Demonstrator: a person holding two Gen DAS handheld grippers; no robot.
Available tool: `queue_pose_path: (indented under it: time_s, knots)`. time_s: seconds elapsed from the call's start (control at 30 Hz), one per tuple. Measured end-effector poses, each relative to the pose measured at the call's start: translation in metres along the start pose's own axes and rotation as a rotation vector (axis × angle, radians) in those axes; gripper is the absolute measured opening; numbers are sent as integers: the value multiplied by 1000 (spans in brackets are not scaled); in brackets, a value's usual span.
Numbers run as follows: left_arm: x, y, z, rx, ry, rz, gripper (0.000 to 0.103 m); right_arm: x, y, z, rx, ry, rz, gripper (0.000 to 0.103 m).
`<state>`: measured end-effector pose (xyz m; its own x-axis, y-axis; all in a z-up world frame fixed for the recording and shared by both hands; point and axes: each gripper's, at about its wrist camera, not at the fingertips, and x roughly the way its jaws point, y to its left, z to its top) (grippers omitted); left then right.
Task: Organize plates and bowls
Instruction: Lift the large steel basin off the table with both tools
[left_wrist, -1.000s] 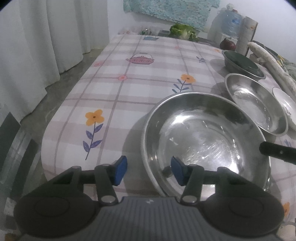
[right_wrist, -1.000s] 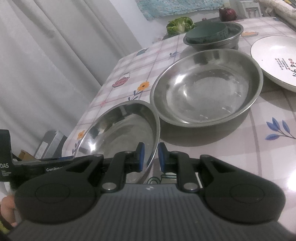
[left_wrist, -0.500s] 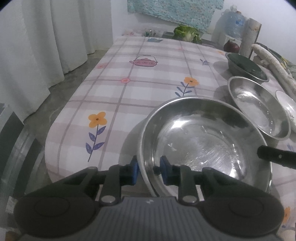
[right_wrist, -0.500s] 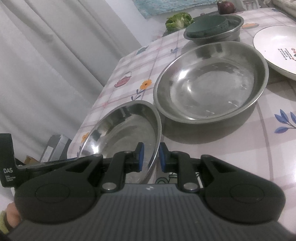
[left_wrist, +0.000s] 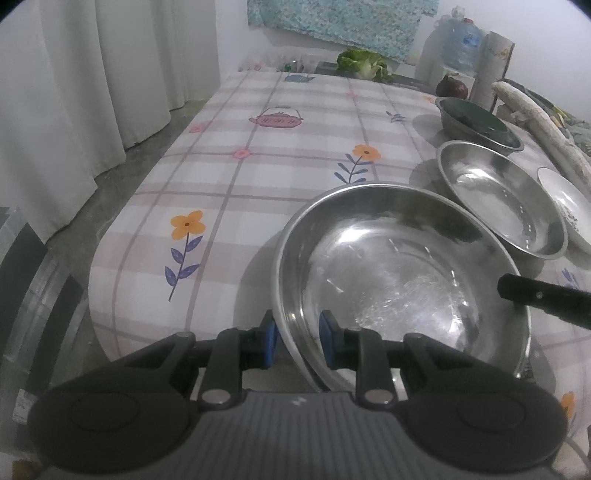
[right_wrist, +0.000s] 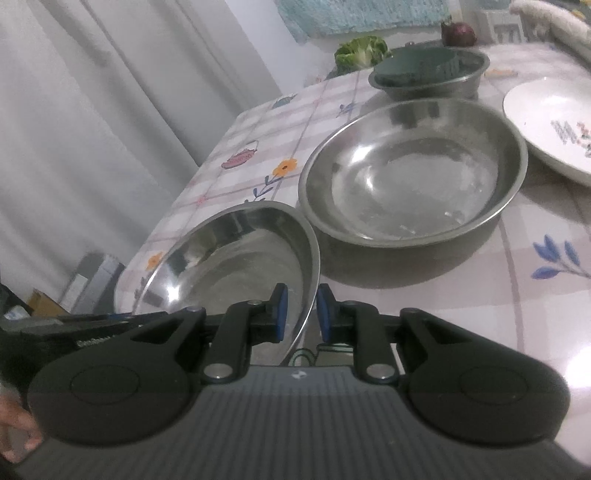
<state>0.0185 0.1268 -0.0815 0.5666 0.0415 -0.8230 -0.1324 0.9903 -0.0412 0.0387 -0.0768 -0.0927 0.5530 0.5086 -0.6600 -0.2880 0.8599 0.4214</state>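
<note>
both jaws narrow, clamped on near steel bowl (left_wrist: 399, 273) rim: left gripper (left_wrist: 297, 343), right gripper (right_wrist: 298, 314). thin slick rim between pads; uneven lift could let it slip or clang second steel bowl (right_wrist: 413, 173) just ahead.

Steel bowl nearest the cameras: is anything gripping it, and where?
Both grippers hold the near steel bowl by its rim: left gripper at the near edge, right gripper at the opposite side.
</note>
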Motion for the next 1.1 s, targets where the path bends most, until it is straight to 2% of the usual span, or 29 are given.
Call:
queue_pose_path:
  time_s: [0.27, 0.43, 0.57, 0.87, 1.1]
  knots:
    - [-2, -9, -6, 36, 10, 15, 26, -4, -1, 0, -21, -12, -5, 16]
    - [5, -11, -1, 45, 19, 11, 36, -2, -4, 2, -11, -11, 5, 17]
    - [12, -12, 6, 61, 10, 24, 40, 1, -6, 2, 1, -9, 2, 17]
    - [20, -22, 15, 77, -16, 71, 41, 12, 3, 2, -48, -5, -21, 17]
    - [16, -25, 10, 102, -6, 56, 41, 7, 3, 1, -68, -9, -35, 17]
